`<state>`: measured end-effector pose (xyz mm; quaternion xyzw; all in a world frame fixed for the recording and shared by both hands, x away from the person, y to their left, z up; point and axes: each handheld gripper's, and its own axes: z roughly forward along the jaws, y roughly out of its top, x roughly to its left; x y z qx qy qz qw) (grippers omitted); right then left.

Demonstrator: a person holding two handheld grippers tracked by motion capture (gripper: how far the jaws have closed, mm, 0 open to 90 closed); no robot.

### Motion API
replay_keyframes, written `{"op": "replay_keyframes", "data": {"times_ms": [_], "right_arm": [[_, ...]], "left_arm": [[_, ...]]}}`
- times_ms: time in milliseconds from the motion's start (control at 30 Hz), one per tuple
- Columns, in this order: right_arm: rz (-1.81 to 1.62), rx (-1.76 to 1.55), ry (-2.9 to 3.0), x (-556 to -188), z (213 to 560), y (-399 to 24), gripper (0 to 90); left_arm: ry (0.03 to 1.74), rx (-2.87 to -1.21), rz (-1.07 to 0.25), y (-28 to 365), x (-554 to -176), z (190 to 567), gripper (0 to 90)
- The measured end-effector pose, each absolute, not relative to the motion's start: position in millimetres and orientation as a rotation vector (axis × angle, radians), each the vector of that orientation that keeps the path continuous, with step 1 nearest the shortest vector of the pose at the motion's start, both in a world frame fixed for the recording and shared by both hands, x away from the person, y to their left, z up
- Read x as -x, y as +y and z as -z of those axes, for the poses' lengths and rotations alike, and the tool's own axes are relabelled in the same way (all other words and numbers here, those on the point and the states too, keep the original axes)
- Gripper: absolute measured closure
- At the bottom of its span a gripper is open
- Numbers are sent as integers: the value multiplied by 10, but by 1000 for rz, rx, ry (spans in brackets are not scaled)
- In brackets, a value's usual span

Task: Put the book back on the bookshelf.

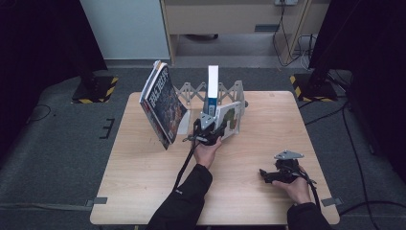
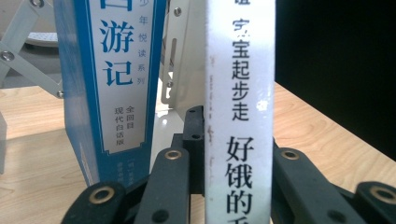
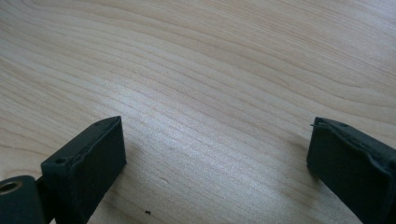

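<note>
My left gripper (image 1: 210,131) is shut on a thin white picture book (image 1: 230,119), which tilts beside the expanding metal book rack (image 1: 189,91). In the left gripper view the book's white spine (image 2: 240,112) with black characters stands upright between the two black jaws of the left gripper (image 2: 233,161), which press on both its sides. Just left of it a blue-and-white book (image 2: 109,70) stands upright in the rack (image 1: 212,84). At the table's front right my right gripper (image 1: 268,175) rests on the wood, open; its jaws (image 3: 215,149) stand wide apart with bare table between them.
A large book with a dark cover (image 1: 163,103) leans upright at the rack's left end. The light wooden table (image 1: 143,187) ends close behind the rack. Black stands with striped bases (image 1: 95,88) sit on the floor at both far corners.
</note>
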<state>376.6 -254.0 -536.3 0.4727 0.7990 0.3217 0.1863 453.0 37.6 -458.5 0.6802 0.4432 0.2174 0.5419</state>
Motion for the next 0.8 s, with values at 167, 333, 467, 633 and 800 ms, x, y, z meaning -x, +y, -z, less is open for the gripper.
{"op": "replay_keyframes", "data": {"times_ms": [167,333,467,633,800], "right_arm": [[-909,-1330,2248,-3766,5365,-2539,45],[-911,-1329,2247,-3765,5367,-2538,45],[-916,-1329,2247,-3762,5369,-2533,43],[-917,-1327,2240,-3759,5378,-2526,33],[-924,-1318,2237,-3754,5384,-2531,32]], "left_arm": [[1061,-1623,-514,366,-4575,4636,743],[1061,-1622,-524,344,-4597,4680,743],[1051,-1624,-527,363,-4623,4696,742],[1045,-1644,-529,348,-4579,4729,737],[1041,-1686,-522,354,-4499,4787,735]]}}
